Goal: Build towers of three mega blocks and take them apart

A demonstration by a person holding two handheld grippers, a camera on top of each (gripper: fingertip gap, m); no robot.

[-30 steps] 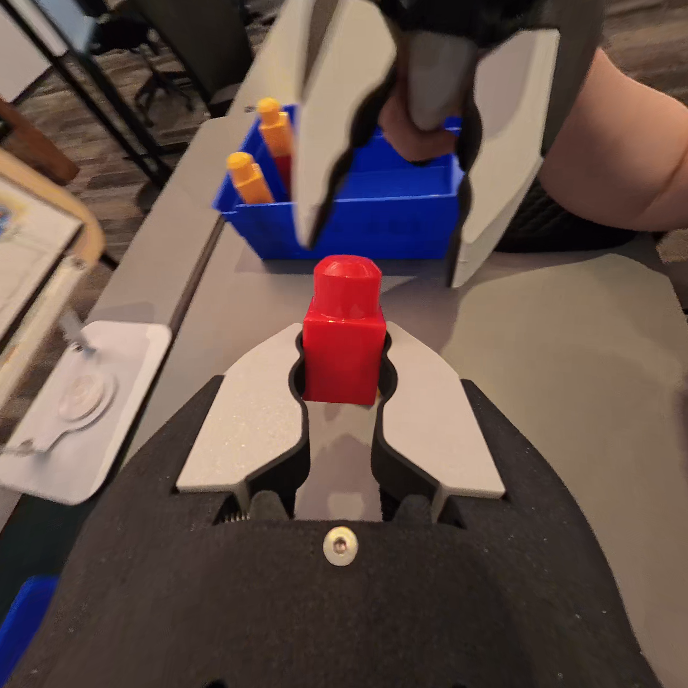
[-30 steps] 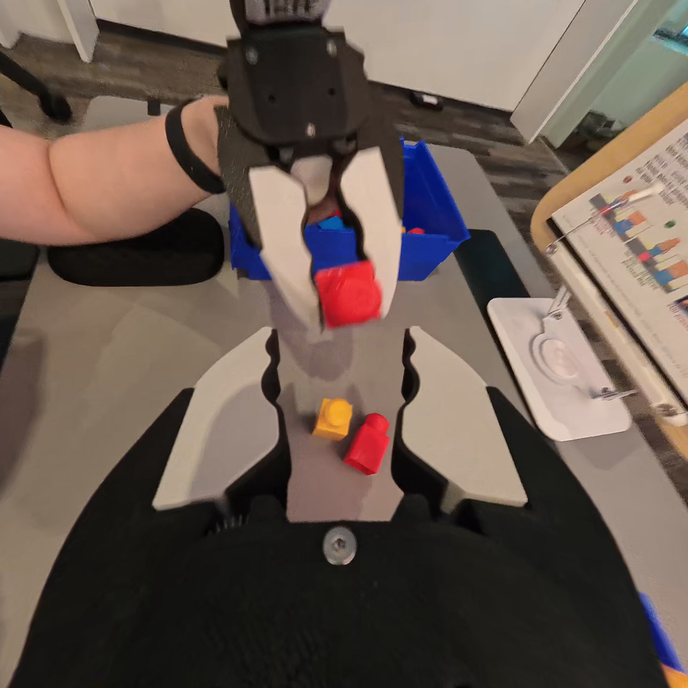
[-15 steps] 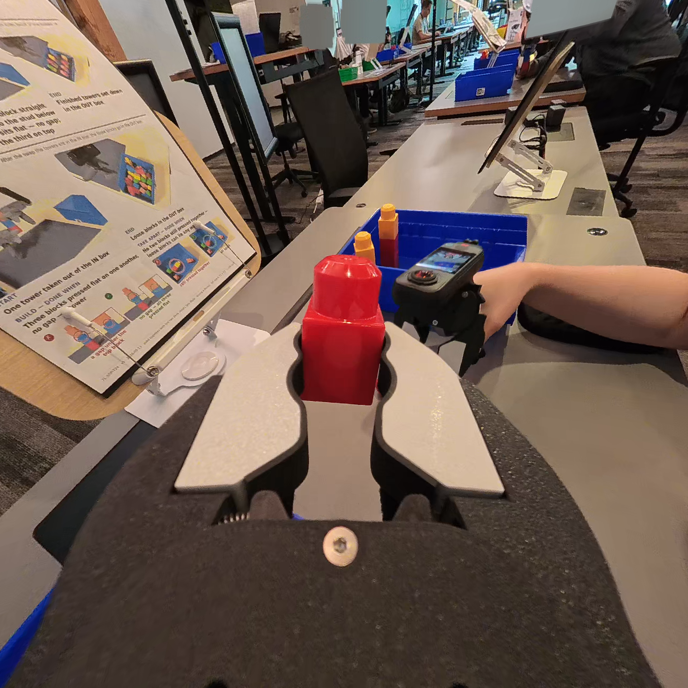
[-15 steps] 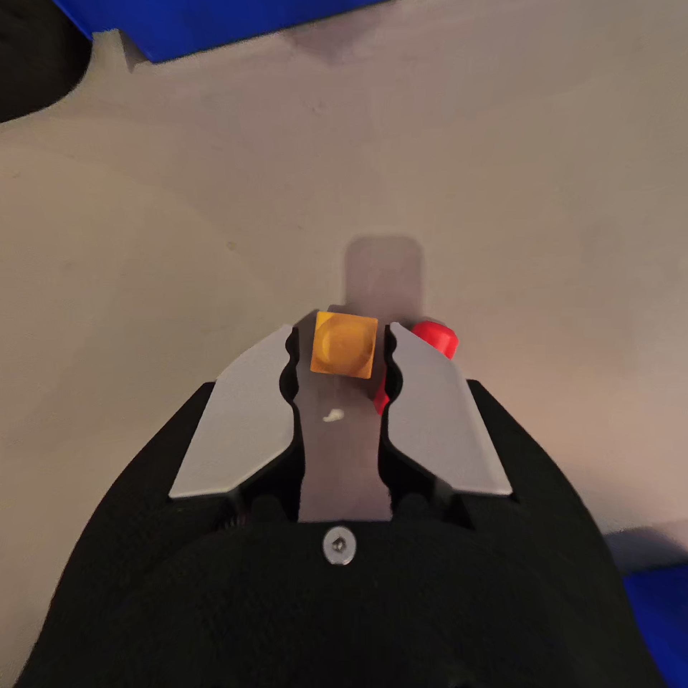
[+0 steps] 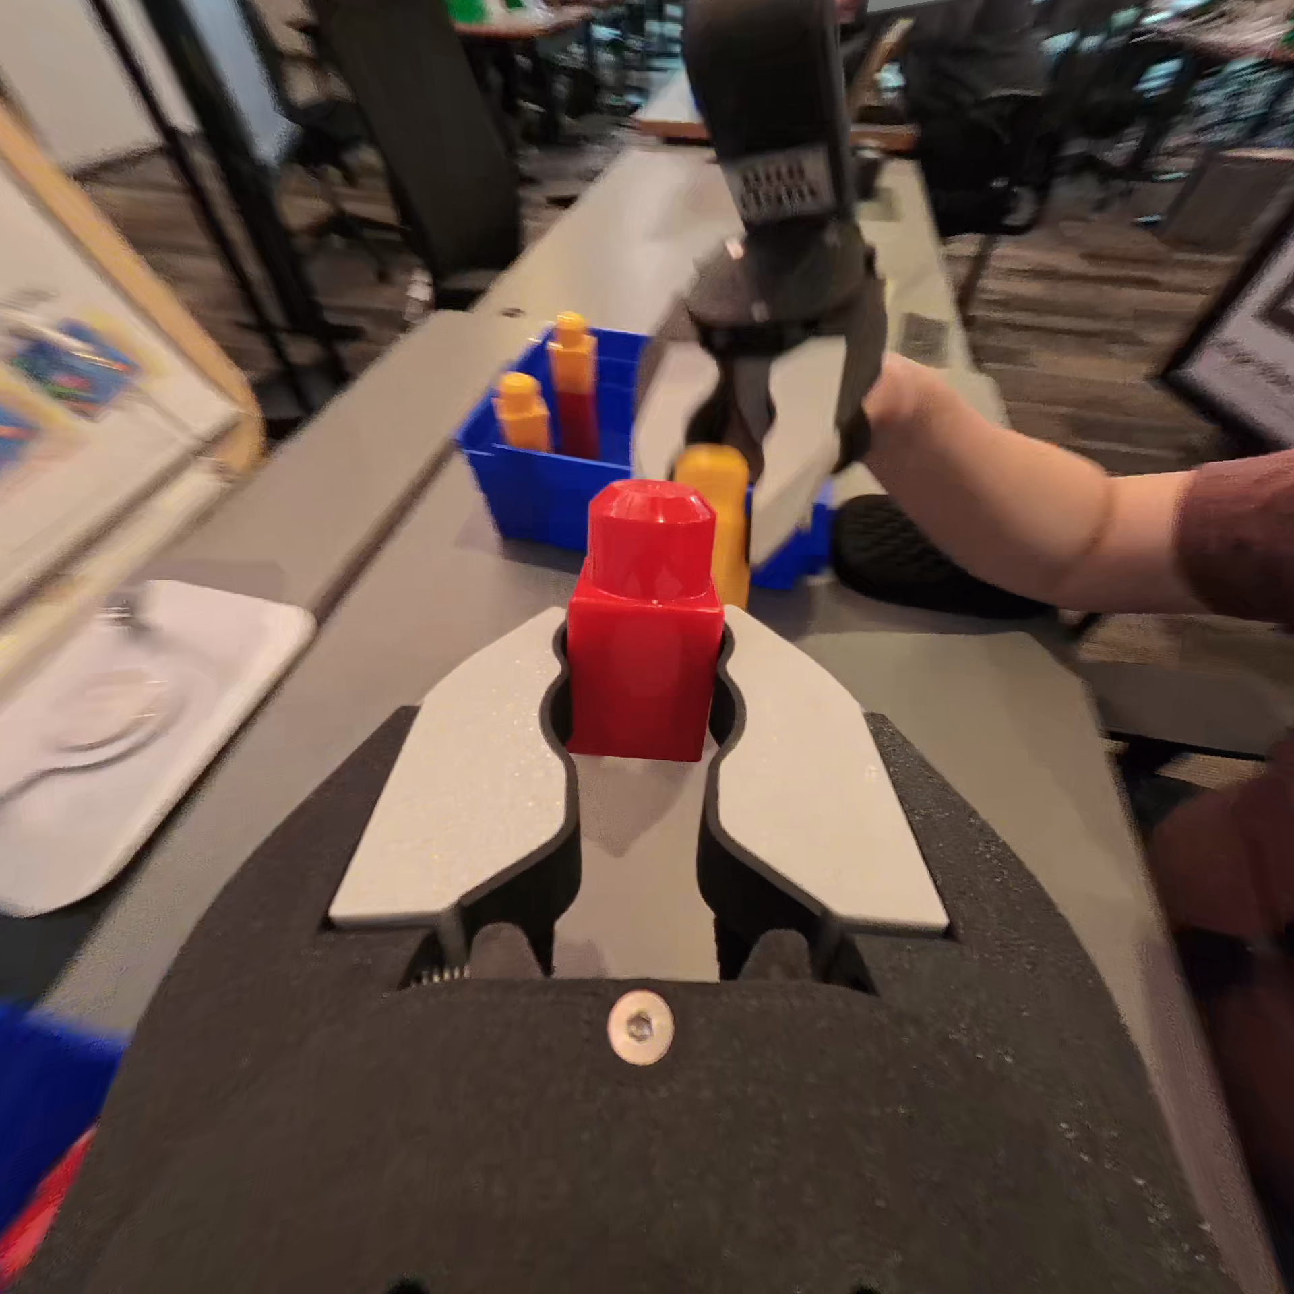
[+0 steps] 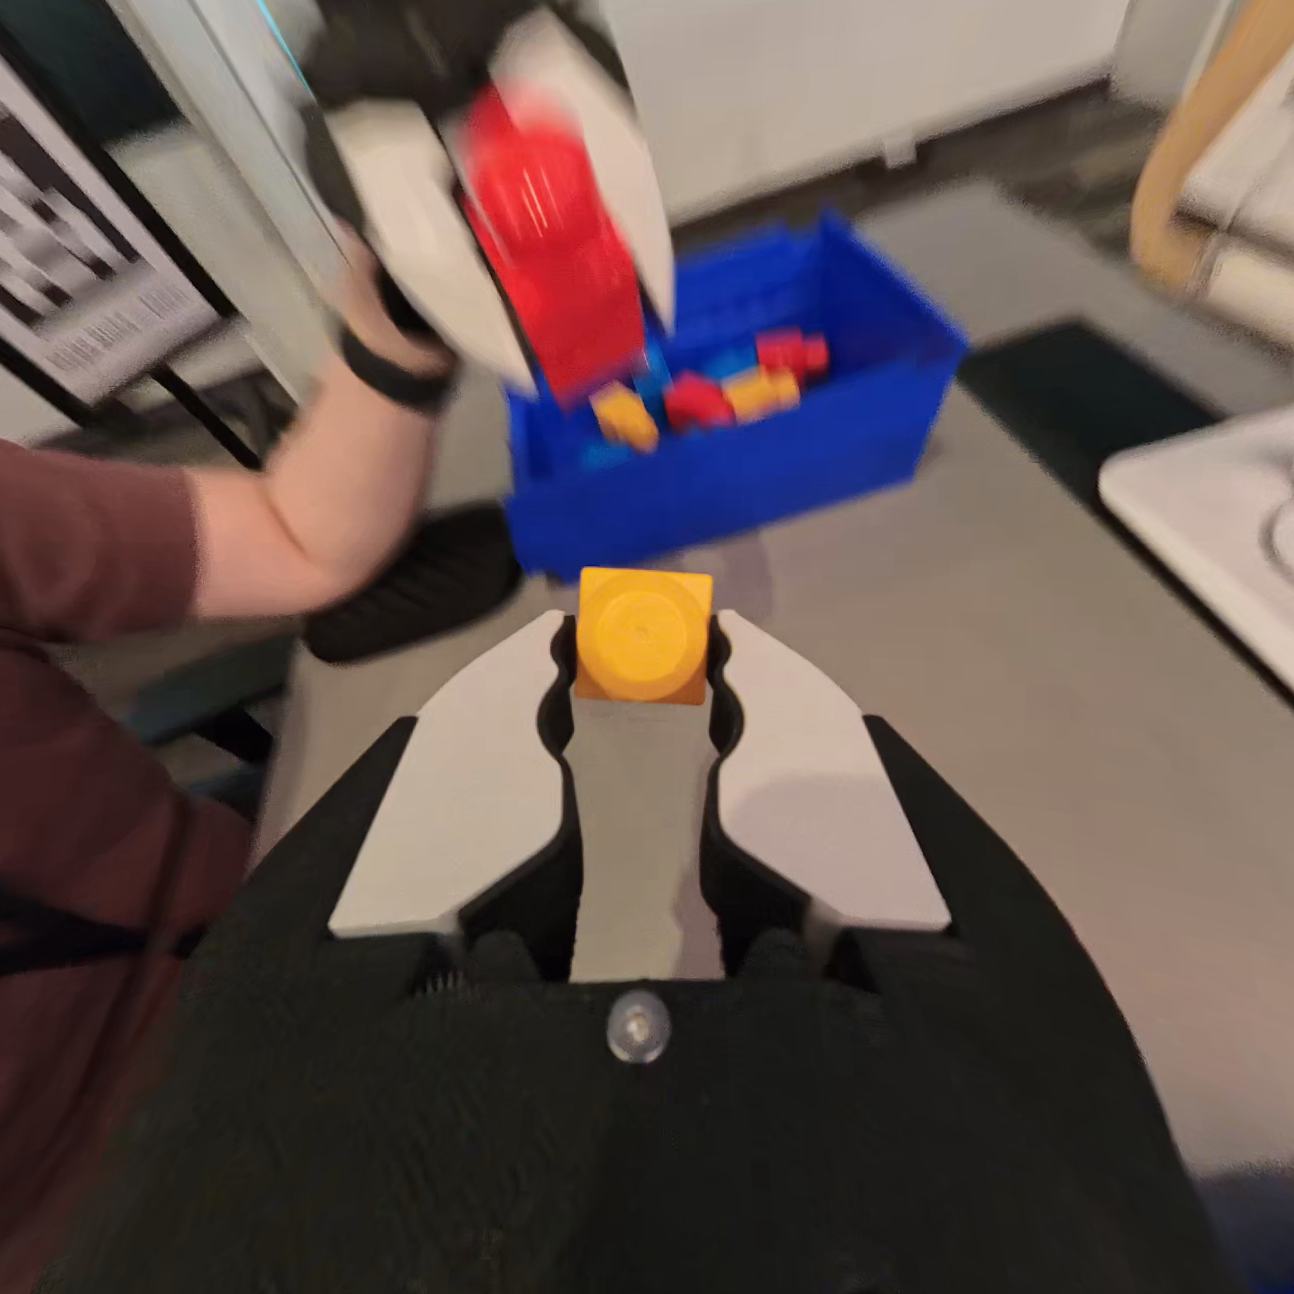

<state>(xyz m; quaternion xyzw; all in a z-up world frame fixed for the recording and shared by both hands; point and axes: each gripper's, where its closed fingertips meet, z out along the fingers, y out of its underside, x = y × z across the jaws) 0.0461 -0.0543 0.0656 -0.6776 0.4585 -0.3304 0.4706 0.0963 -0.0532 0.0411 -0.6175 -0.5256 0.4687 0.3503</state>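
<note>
My left gripper (image 5: 643, 655) is shut on a red mega block (image 5: 644, 630), stud up, held above the grey table (image 5: 910, 700). In the right wrist view the same gripper and red block (image 6: 553, 238) show high at the upper left, blurred. My right gripper (image 6: 641, 648) is shut on a yellow mega block (image 6: 641, 637), stud toward the camera, above the table. In the left wrist view the right gripper (image 5: 728, 448) holds that yellow block (image 5: 718, 518) just behind the red one.
A blue bin (image 5: 553, 483) holds upright yellow and red towers (image 5: 574, 392). Another blue bin (image 6: 735, 434) holds several loose blocks. A white stand base (image 5: 105, 735) lies at the left, with an instruction board above it. A forearm (image 5: 1015, 532) reaches in from the right. Across from one pair of fingers to the other is roughly 7 cm.
My right gripper went down over the yellow block on the table, closed on it and lifted it toward the red block. My left gripper kept its hold on the red block.
</note>
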